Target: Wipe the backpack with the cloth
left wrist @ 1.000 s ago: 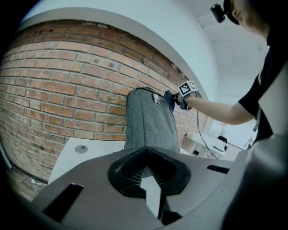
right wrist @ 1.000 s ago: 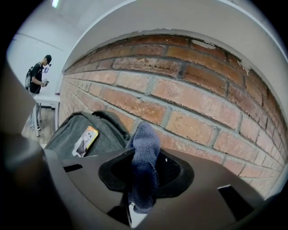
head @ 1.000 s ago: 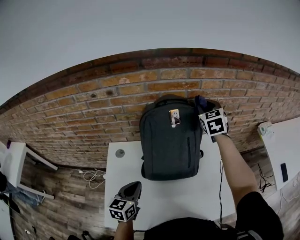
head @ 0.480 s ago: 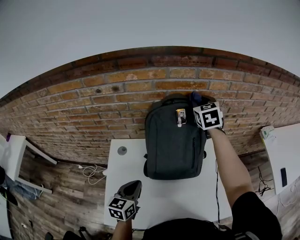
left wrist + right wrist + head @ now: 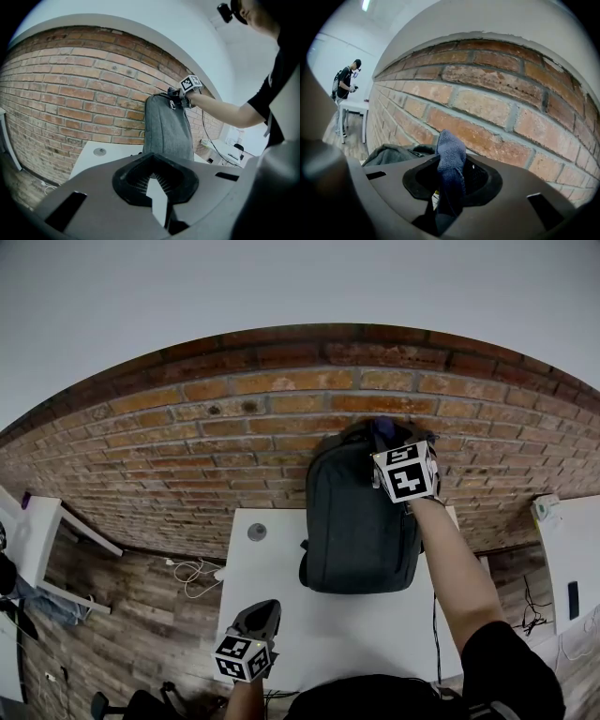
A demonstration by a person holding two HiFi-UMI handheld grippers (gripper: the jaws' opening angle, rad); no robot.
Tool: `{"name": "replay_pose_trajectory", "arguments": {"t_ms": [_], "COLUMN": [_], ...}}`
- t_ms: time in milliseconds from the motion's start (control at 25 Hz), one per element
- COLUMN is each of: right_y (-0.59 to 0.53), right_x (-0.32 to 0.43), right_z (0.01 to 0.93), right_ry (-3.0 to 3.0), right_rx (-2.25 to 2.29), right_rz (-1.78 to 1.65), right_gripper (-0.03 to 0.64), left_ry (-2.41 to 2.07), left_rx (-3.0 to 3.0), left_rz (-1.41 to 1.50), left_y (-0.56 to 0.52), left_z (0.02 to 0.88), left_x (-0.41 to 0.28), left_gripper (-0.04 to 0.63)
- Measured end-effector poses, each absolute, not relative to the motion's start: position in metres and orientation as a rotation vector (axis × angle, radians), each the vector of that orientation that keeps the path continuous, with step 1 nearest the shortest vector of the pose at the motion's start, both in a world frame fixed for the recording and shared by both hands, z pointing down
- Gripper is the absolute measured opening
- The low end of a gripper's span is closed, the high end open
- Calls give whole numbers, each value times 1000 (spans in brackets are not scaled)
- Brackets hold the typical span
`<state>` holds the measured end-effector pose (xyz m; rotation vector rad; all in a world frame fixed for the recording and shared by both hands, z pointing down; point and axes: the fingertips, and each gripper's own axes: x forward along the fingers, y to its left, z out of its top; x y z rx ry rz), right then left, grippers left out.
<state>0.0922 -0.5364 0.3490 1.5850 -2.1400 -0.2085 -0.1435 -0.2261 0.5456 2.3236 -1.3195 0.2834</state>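
Right tongs point(image 5: 388, 441), gripping cloth point(image 5: 451, 154), shifted left atop backpack point(image 5: 352, 521)

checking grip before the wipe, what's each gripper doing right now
left gripper: closed, nothing in it
right gripper: closed, holding the cloth

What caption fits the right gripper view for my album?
The right gripper pinches a blue cloth at the top of the grey backpack, beside a brick wall.
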Motion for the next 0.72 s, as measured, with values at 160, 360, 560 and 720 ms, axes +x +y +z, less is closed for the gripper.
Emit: {"name": "replay_pose_trajectory", "arguments": {"t_ms": [160, 360, 560, 720], "right_y": [-537, -535, -527, -522], "right_x": [55, 12, -39, -60], "right_z": [347, 347, 362, 369], "right_ry": [-2169, -2217, -2250, -2247], "right_rx": [1538, 1481, 1349, 1306], "right_rz": [-271, -331, -354, -399], "right_gripper": [101, 101, 101, 101], "left_ry": [-1369, -1421, -1470, -1506], "left_rx": [2281, 2233, 2190, 2156], "left_rz": [281, 275, 261, 255], "left_y": [-216, -204, -192, -182], "left_z": [549, 554, 556, 556], "left_x": [-159, -175, -188, -198], "left_gripper": [-3, -3, -3, -3]}}
